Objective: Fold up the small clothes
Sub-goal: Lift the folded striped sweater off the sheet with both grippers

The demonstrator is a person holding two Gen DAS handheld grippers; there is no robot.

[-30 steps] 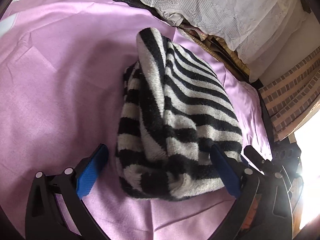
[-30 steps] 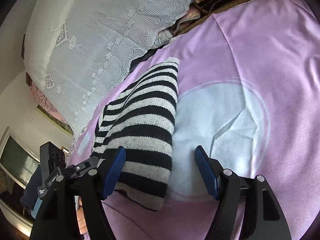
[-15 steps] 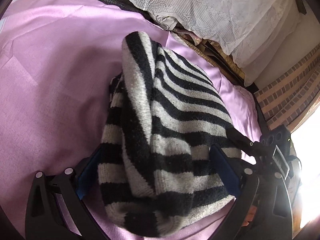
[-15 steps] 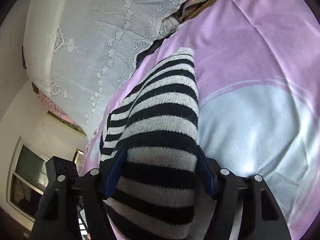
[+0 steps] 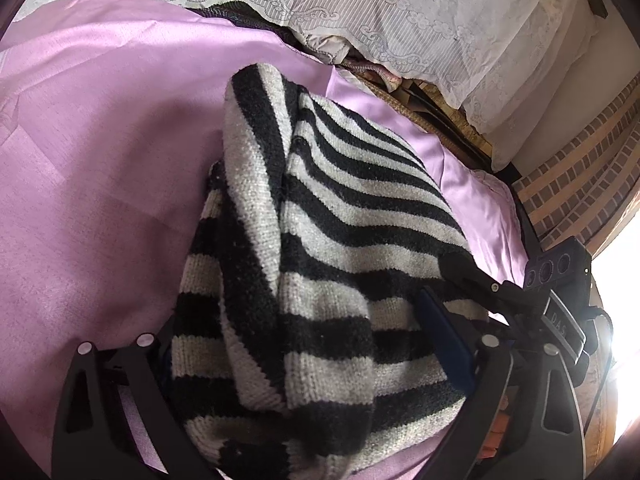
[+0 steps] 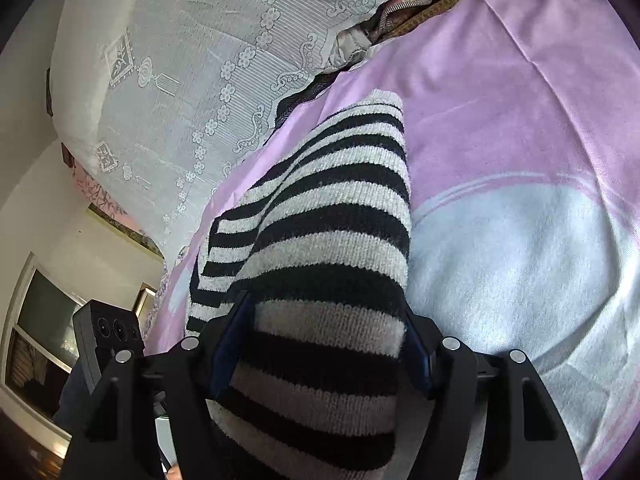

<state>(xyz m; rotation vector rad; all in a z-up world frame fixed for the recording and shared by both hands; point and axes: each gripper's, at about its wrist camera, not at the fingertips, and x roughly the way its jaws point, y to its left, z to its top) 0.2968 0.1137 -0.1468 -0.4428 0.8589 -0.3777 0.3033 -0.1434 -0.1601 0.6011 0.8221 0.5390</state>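
A black-and-white striped knit sweater (image 5: 340, 208) lies folded into a long bundle on the pink bedspread (image 5: 100, 200). My left gripper (image 5: 300, 328) straddles one end of it. Its jaws are closing, the knit fills the gap, and it bulges over the left finger and hides it. The blue right pad (image 5: 444, 340) presses into the wool. In the right wrist view the sweater (image 6: 332, 200) runs away from me, and my right gripper (image 6: 324, 308) is shut on its near end, both blue pads against the knit.
White lace covers (image 6: 192, 80) over piled bedding line the back of the bed. A pale blue patch (image 6: 520, 280) is printed on the bedspread to the right. A brick wall (image 5: 580, 168) and bright window stand at the far right.
Both grippers have slid forward over the sweater's ends. The right one, earlier half beside the bundle, now has it between its pads. The left jaws have narrowed onto the knit.
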